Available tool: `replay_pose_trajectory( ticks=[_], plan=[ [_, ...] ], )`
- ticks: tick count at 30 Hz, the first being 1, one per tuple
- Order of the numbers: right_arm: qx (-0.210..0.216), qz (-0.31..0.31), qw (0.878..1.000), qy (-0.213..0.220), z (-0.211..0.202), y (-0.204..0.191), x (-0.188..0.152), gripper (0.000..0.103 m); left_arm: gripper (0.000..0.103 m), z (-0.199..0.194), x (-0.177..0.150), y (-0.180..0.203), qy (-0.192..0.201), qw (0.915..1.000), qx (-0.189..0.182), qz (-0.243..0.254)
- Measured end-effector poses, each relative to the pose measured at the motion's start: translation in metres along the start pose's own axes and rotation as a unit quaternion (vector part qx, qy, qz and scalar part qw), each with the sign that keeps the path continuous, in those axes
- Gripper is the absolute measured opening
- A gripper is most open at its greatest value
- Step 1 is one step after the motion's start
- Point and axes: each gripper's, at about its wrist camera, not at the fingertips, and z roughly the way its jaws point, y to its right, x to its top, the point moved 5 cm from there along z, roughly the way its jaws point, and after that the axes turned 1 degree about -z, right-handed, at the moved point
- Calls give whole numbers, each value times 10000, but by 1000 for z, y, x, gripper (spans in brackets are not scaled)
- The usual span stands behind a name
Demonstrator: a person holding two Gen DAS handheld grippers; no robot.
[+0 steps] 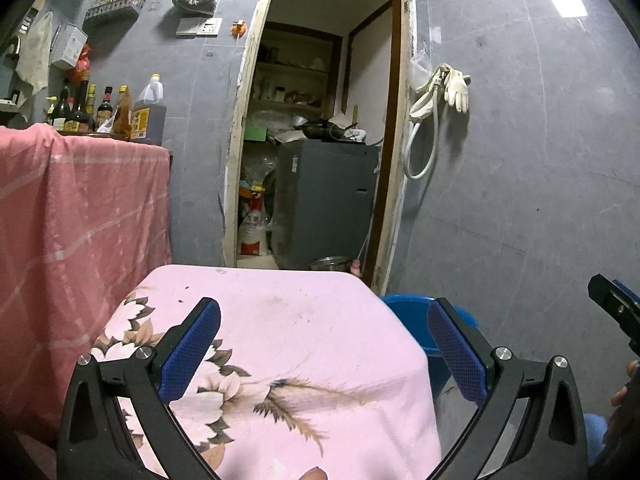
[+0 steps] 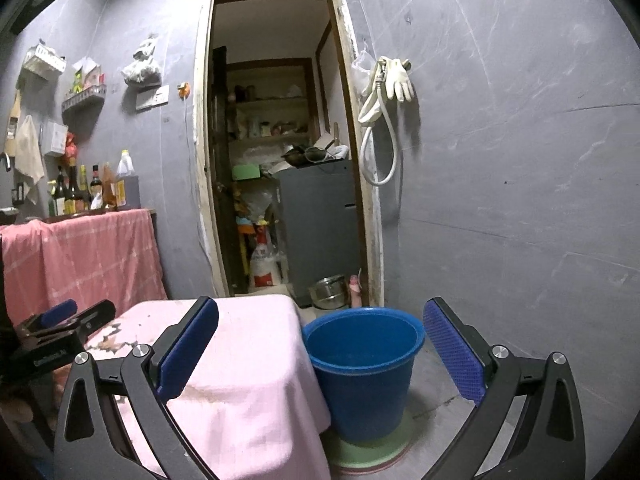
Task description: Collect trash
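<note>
Judging from how things lie, the collecting looks either finished or not yet begun: no trash shows on the small table [image 1: 280,340], whose pink flowered cloth carries only faint stains and a few dark specks, and the blue bucket [image 2: 362,364], the likely bin, stands on the floor just right of the table with no scraps visible in the part of its inside that shows. The left gripper [image 1: 324,344] hovers over the table with its jaws spread wide and nothing between them; the right gripper [image 2: 320,348] is likewise released and empty, aimed at the gap between table and bucket. Beyond, grey tiled walls frame a doorway [image 2: 280,140] into a cluttered storeroom. To the far left a counter draped in pink checked cloth [image 1: 80,220] bears sauce bottles [image 1: 104,108], and white gloves [image 1: 456,88] hang right of the door.
</note>
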Motion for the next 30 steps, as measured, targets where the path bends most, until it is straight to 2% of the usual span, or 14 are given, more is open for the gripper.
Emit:
replay_pose_trajectory(
  ticks=[14, 30],
  plan=[
    [-314, -238, 9991, -145, -16, -8, -28, 103, 101, -12, -31, -8, -88, 9996, 100, 251],
    [-435, -341, 9969, -566, -3, 0, -66, 103, 101, -8, -65, -21, -249, 9988, 340, 259]
  ],
)
